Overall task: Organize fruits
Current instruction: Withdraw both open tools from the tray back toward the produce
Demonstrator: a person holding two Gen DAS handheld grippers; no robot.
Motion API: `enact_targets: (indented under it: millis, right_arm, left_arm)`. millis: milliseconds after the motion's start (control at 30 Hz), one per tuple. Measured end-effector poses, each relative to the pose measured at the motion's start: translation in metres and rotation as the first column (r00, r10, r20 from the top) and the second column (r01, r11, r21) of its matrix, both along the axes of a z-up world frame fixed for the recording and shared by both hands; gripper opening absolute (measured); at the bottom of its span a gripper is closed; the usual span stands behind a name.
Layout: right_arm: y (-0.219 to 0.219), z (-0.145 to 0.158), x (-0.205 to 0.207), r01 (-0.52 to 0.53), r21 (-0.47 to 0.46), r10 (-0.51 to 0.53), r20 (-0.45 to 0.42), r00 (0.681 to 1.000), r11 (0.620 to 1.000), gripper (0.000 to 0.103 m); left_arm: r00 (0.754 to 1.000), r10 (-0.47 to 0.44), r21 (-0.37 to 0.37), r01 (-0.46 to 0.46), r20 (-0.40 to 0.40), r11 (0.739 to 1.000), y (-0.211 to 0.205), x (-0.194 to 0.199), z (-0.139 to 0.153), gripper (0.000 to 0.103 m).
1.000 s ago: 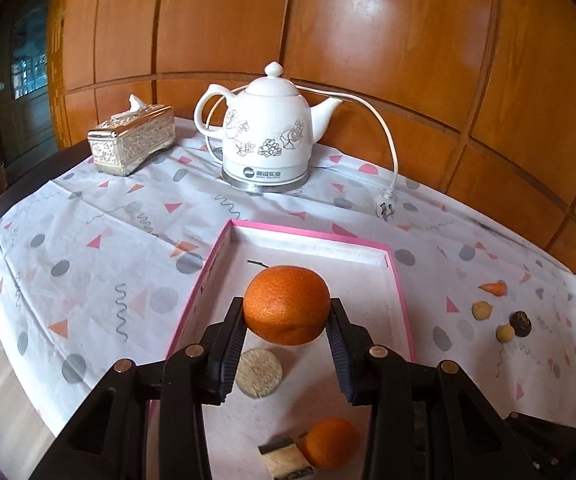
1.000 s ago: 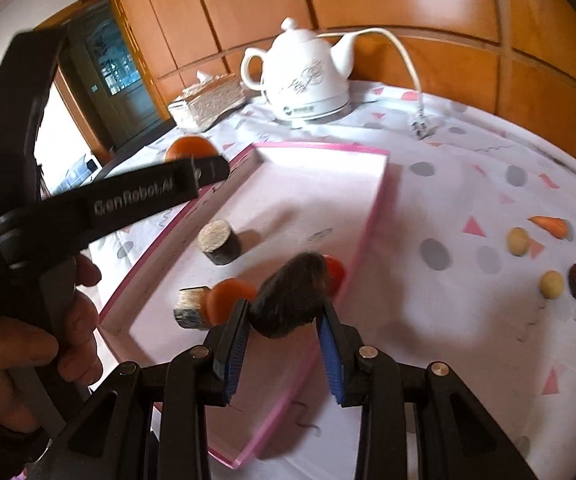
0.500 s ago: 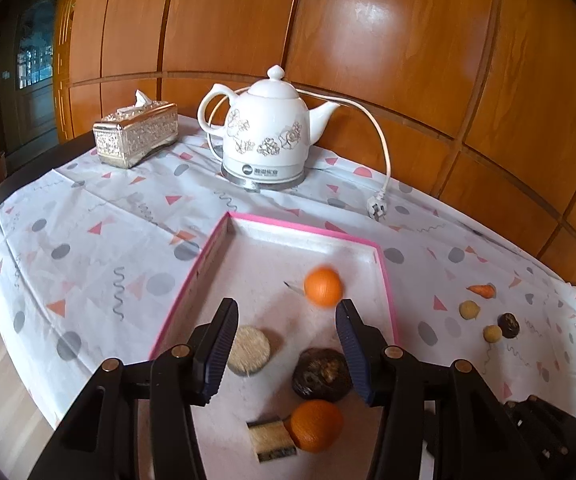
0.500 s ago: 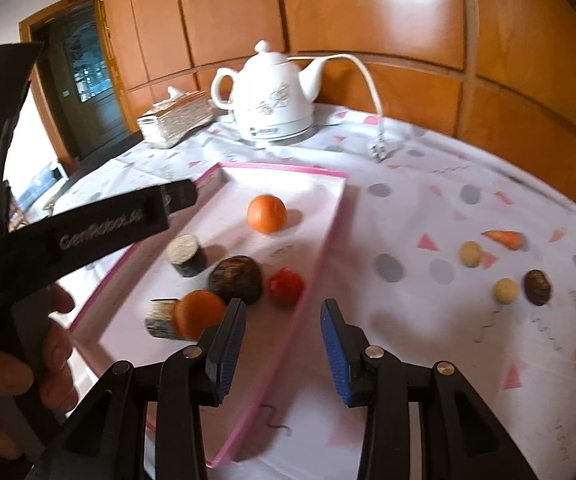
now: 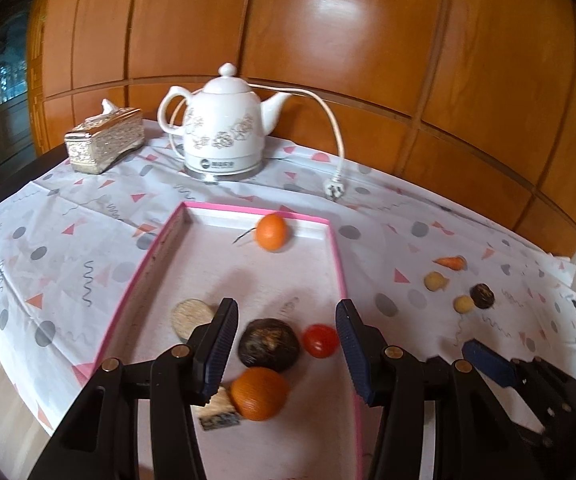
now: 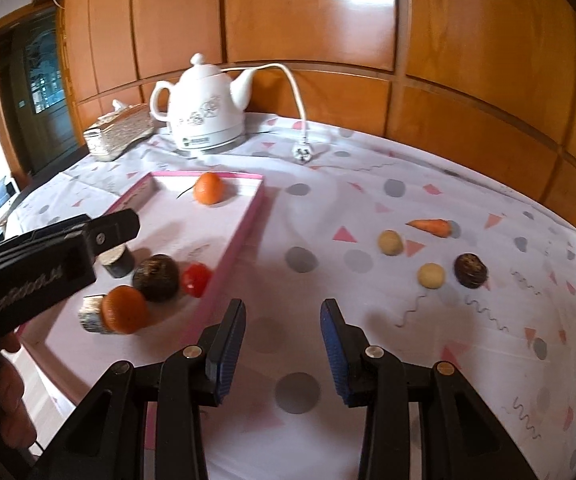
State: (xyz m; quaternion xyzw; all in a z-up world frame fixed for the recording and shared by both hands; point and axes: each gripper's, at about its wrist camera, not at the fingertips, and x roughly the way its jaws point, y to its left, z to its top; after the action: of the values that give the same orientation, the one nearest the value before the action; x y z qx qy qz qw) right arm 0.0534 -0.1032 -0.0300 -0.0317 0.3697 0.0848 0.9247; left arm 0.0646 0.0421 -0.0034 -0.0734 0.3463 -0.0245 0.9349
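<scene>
A pink-rimmed tray holds an orange at its far end. Near its front lie a dark round fruit, a red tomato, a second orange, a pale round slice and a small block. My left gripper hovers open above the tray's near part, touching nothing. My right gripper is open over the bare cloth, right of the tray. On the cloth to its right lie a carrot, two pale balls and a dark ball.
A white kettle with a loose cord and plug stands behind the tray. A silver tissue box sits at the back left. A wood-panelled wall runs behind the table. The cloth hangs over the table's left edge.
The left gripper let go of the orange, which rolled to the tray's far end. The right gripper released the dark fruit into the tray and swung right over the cloth.
</scene>
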Motion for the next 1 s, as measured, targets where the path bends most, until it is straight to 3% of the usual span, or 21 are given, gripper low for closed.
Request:
enact_targets:
  millis: [567,1000]
  right_arm:
    - [-0.055,-0.013,0.004,0.131,0.010,-0.130,-0.019,0.991,0.991,0.039]
    - [-0.137,-0.034,0.009,0.307,0.028,-0.304,-0.077,0.950,0.951,0.039]
  left_arm:
    - [0.985,-0.168,0.060,0.170,-0.030,0.984,-0.061,-0.008,-0.007,0.052]
    - [0.949,-0.302,0.054,0.307,-0.090,0.950,-0.113,0.004,-0.028,0.051]
